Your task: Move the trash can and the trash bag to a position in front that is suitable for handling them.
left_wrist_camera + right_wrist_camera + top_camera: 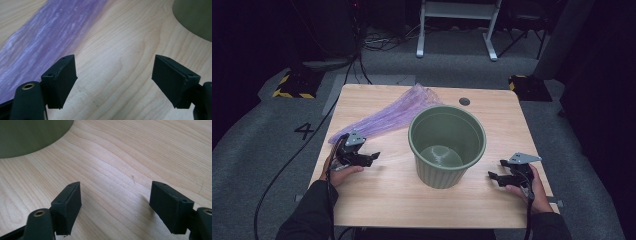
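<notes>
A green ribbed bucket (447, 145) stands upright and empty in the middle of the wooden table (387, 195). A crumpled purple plastic bag (384, 117) lies flat at the back left, stretching from the far edge toward the left gripper. My left gripper (374, 157) hovers low beside the bag's near end, open, nothing between its jaws. In the left gripper view the purple bag (47, 37) lies ahead to the left and the bucket (195, 17) at top right. My right gripper (493, 176) rests right of the bucket (30, 135), open and empty.
A round cable hole (464, 101) sits near the table's far edge. Grey carpet surrounds the table, with black and yellow floor blocks (292, 85) at back left and a white frame's legs (457, 30) behind. Cables trail off the left side.
</notes>
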Demonstrator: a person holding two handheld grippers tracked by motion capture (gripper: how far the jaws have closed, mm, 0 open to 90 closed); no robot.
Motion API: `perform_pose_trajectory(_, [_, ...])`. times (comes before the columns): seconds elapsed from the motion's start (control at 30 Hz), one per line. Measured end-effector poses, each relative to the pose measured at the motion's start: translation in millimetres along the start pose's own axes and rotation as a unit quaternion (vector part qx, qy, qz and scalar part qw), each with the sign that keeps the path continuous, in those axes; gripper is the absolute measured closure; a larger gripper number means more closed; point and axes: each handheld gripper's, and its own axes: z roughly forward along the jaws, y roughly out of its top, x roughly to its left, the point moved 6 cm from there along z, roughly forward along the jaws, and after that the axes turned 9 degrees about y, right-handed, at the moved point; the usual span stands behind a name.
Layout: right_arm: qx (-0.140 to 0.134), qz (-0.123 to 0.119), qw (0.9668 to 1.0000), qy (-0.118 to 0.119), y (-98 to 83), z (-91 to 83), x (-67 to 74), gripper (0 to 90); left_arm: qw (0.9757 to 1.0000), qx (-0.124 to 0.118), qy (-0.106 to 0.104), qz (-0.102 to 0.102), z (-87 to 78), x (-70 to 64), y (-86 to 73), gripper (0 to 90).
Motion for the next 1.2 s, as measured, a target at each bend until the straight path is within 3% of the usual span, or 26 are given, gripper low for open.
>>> perform_pose_trajectory(0.23, [-0.003, 0.004, 1.0000, -0.001, -0.5, 0.0, -1.0, 25.6, 0.9995, 0.017, 0.025, 0.000, 5.6, 15.3, 4.6, 19.5])
perform_pose_trajectory(0.27, [-0.005, 0.005, 1.0000, -0.001, -0.5, 0.2, -1.4, 25.7, 0.9991, 0.018, 0.040, -0.001, 6.2, 22.3, 5.6, 19.5])
perform_pose_trajectory(0.33, [-0.005, 0.005, 1.0000, -0.002, -0.5, 0.4, -1.5, 25.7, 0.9989, 0.018, 0.042, -0.009, 6.9, 25.9, 5.5, 19.6])
perform_pose_trajectory(0.37, [-0.007, 0.005, 1.0000, -0.002, -0.5, 0.5, -1.5, 25.8, 0.9980, 0.023, 0.058, -0.007, 7.4, 34.5, 2.9, 20.5])
perform_pose_trajectory(0.4, [-0.007, 0.005, 1.0000, -0.002, -0.5, 0.5, -1.5, 25.8, 0.9980, 0.023, 0.058, -0.007, 7.4, 34.5, 2.9, 20.8])
perform_pose_trajectory(0.47, [-0.007, 0.005, 1.0000, -0.003, -0.5, 0.7, -1.5, 25.8, 0.9968, 0.033, 0.071, -0.013, 7.0, 46.7, -3.9, 20.8])
perform_pose_trajectory(0.6, [-0.007, 0.006, 0.9999, -0.005, -0.4, 0.8, -1.2, 25.7, 0.9958, 0.035, 0.076, -0.039, 5.5, 58.0, -9.5, 20.8])
perform_pose_trajectory(0.63, [-0.007, 0.007, 0.9999, -0.005, -0.4, 0.9, -1.1, 25.7, 0.9941, 0.044, 0.086, -0.050, 6.6, 63.1, -13.2, 22.8])
perform_pose_trajectory(0.73, [-0.007, 0.007, 0.9999, -0.006, -0.4, 0.9, -1.0, 25.6, 0.9931, 0.054, 0.091, -0.050, 9.0, 66.3, -17.0, 33.5])
perform_pose_trajectory(0.77, [-0.007, 0.007, 0.9999, -0.006, -0.4, 0.9, -1.0, 25.6, 0.9916, 0.062, 0.099, -0.057, 12.0, 69.0, -20.2, 37.6])
perform_pose_trajectory(0.83, [-0.007, 0.008, 0.9999, -0.006, -0.4, 0.9, -1.0, 25.6, 0.9917, 0.059, 0.096, -0.061, 13.0, 70.2, -21.2, 50.7])
perform_pose_trajectory(0.87, [-0.007, 0.007, 0.9999, -0.007, -0.4, 0.9, -1.0, 25.7, 0.9922, 0.054, 0.090, -0.068, 13.9, 71.0, -21.8, 50.7])
perform_pose_trajectory(0.9, [-0.008, 0.008, 0.9999, -0.007, -0.4, 1.0, -0.5, 25.7, 0.9918, 0.052, 0.088, -0.076, 15.0, 73.1, -23.1, 59.9])
perform_pose_trajectory(1.2, [-0.007, 0.008, 0.9999, -0.006, -0.3, 1.1, -0.4, 25.7, 0.9925, 0.061, 0.070, -0.081, 25.1, 73.1, -28.8, 81.3])
